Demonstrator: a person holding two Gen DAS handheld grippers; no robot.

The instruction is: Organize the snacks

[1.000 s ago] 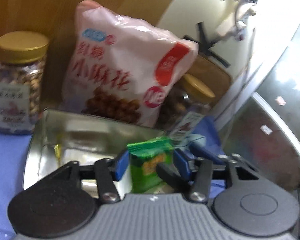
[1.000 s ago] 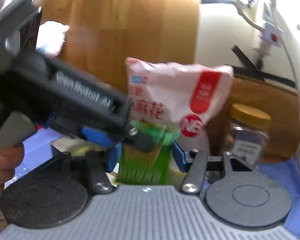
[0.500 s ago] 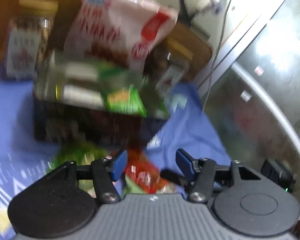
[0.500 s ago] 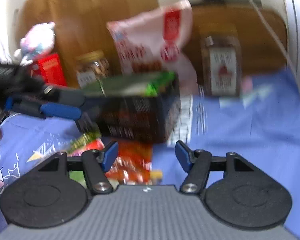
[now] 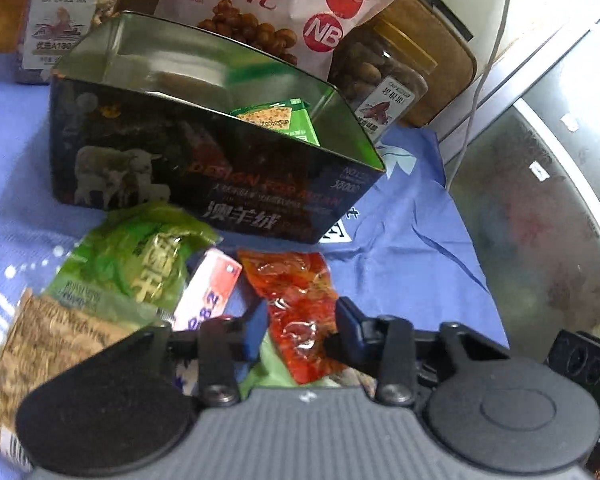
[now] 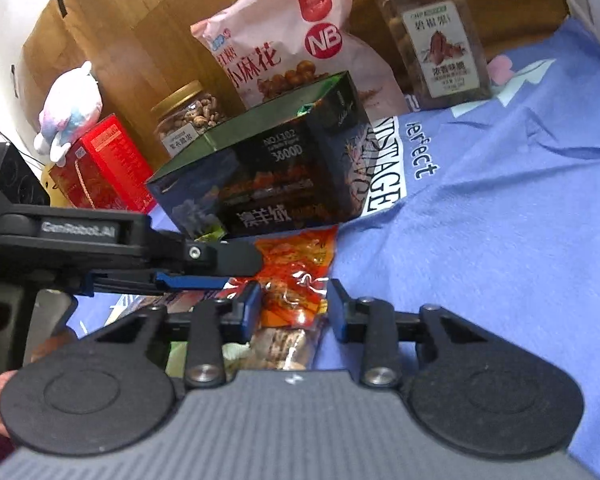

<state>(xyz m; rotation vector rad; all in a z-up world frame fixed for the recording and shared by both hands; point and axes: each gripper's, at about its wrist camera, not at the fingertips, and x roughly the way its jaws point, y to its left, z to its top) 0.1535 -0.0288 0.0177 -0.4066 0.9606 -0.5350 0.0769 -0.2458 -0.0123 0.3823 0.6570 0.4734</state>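
Note:
A dark open tin box (image 5: 204, 176) stands on the blue cloth with a green snack packet (image 5: 284, 120) inside; the box also shows in the right wrist view (image 6: 268, 176). In front of it lie loose packets: a red-orange one (image 5: 296, 300), a green one (image 5: 140, 256), a pink-white one (image 5: 208, 292) and a tan one (image 5: 40, 352). My left gripper (image 5: 302, 330) is open, its jaws either side of the red-orange packet. My right gripper (image 6: 292, 308) is open over the same red-orange packet (image 6: 296, 264). The left gripper's arm (image 6: 140, 248) crosses the right wrist view.
Behind the box stand a pink snack bag (image 6: 284, 40), two nut jars (image 6: 436, 40) (image 6: 188, 116), a red carton (image 6: 100, 164) and a plush toy (image 6: 68, 108). A brown board (image 6: 140, 20) backs them. A glossy surface (image 5: 540, 220) lies right of the cloth.
Both grippers let go of green packets over the box, pulled back and came down. They now hover open over the red-orange packet in front of the box.

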